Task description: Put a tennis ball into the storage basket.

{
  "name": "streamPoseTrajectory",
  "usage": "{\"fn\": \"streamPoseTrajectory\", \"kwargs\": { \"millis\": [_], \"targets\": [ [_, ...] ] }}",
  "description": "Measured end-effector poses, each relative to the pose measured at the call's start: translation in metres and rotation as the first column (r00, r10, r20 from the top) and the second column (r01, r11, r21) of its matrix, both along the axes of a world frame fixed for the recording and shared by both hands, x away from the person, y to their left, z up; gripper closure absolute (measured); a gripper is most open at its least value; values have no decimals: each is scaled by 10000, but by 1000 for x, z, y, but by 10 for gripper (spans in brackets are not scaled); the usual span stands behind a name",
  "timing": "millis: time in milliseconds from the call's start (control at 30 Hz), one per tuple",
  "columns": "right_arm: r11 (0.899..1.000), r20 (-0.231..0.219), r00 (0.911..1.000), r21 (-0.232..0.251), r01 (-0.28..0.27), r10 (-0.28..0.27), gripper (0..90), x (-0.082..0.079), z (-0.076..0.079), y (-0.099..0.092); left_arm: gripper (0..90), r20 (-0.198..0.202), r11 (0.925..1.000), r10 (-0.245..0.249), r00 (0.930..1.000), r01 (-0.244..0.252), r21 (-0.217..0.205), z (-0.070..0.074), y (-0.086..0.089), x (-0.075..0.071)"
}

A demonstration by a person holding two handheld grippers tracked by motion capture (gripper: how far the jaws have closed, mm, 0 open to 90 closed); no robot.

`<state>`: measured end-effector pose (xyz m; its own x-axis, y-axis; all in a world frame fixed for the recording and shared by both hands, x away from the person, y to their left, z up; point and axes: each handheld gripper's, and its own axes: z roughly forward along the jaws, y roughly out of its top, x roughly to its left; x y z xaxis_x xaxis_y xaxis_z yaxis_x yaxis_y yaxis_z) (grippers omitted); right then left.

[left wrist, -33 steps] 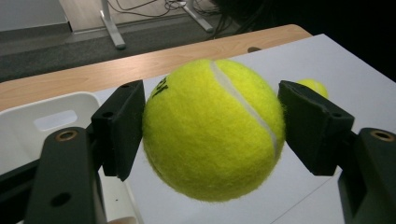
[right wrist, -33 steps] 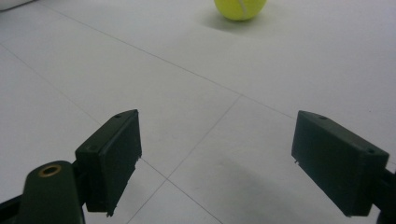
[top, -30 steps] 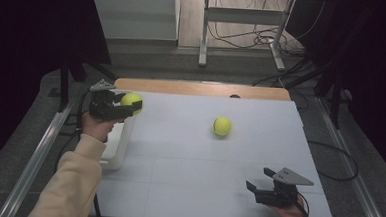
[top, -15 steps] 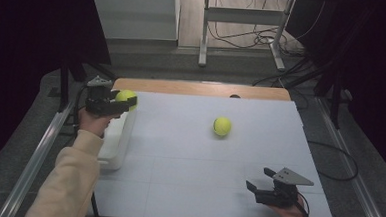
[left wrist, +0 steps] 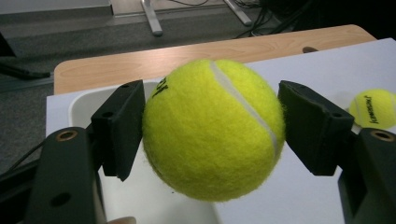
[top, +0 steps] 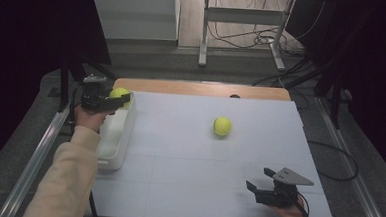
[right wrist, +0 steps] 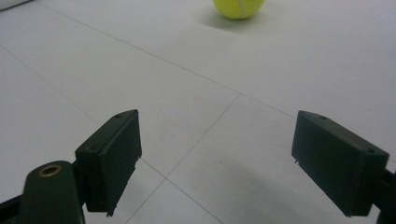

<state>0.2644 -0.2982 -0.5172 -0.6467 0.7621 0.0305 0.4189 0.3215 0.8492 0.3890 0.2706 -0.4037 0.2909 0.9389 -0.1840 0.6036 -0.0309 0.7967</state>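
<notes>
At the upper left of the high view, the left gripper point(top: 112, 100) gripped a tennis ball point(top: 118, 93), holding it directly above the far end of the white bin point(top: 112, 149); release meant a straight drop. Lower right, the right gripper point(top: 259, 188) rested with jaws wide and empty, the second ball point(top: 222, 126) lying up-frame and slightly left, nearer that hand.

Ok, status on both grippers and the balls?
Left gripper shut on held ball, over white bin. Right gripper open, empty. Second ball loose on table. Nothing in the way.
</notes>
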Motion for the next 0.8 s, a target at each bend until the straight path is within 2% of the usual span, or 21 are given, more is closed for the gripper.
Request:
{"fn": "streamPoseTrajectory", "kwargs": {
  "millis": [367,800],
  "targets": [
    [10000,-33,10000,14,29,-29,166,1,-1,-1,271,-409,9992,383,9984,-380,85,-10,8,17],
    [10000,-48,10000,-14,3,-3,166,1,-1,-1,271,-938,9970,624,9936,-577,525,-24,10,34]
  ]
}}
